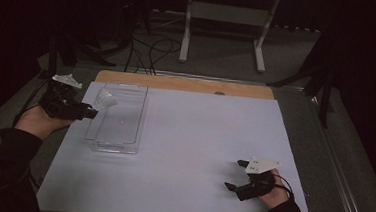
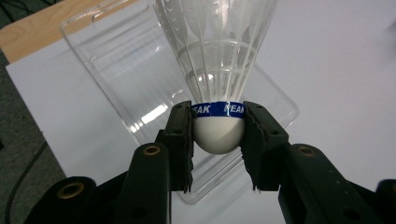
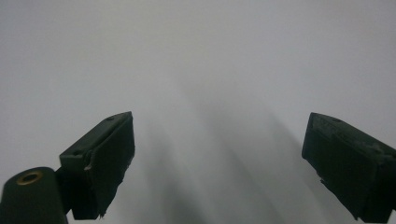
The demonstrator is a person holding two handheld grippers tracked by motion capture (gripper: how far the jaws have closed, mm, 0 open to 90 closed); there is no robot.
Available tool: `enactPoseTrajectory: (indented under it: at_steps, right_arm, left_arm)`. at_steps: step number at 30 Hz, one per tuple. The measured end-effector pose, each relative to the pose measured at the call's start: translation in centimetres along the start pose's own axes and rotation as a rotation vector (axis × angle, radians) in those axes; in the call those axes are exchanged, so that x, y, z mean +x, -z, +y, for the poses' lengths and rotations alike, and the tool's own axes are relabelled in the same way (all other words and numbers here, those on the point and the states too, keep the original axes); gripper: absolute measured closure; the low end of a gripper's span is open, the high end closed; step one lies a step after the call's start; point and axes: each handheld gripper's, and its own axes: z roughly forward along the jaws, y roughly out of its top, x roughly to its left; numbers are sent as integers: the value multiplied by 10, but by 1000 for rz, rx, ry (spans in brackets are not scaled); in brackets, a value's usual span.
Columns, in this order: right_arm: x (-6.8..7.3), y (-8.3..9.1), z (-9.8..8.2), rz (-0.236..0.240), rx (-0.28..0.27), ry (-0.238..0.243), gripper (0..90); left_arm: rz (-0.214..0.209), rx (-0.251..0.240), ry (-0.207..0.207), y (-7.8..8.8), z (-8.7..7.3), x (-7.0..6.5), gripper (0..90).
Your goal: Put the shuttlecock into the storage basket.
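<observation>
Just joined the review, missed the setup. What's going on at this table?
A person works two handheld grippers over a white table. The left gripper is clamped on the rounded white cork base of a white feathered shuttlecock with a blue band, holding it above the near-left edge of a clear rectangular plastic tray, feathers pointing toward the tray. It looks headed into the tray, though it isn't inside yet. The right gripper rests low at the table's near right, jaws wide open and holding nothing.

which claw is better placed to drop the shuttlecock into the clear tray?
Left. The left claw is shut on the shuttlecock right at the clear tray. The right claw rests open and empty, far off.
</observation>
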Motion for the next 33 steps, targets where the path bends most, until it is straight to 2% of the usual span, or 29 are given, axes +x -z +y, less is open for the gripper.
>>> enactPoseTrajectory:
  at_steps: [12,19,33]
  right_arm:
    - [1,-1,0,10,10,-4,96]
    - [1,0,0,12,4,-2,96]
    - [0,-1,-2,10,12,0,96]
  left_arm:
    - [-19,26,20,-19,-15,6,658]
    - [-30,60,30,-35,-22,7,658]
    - [-36,105,48,-49,-28,11,658]
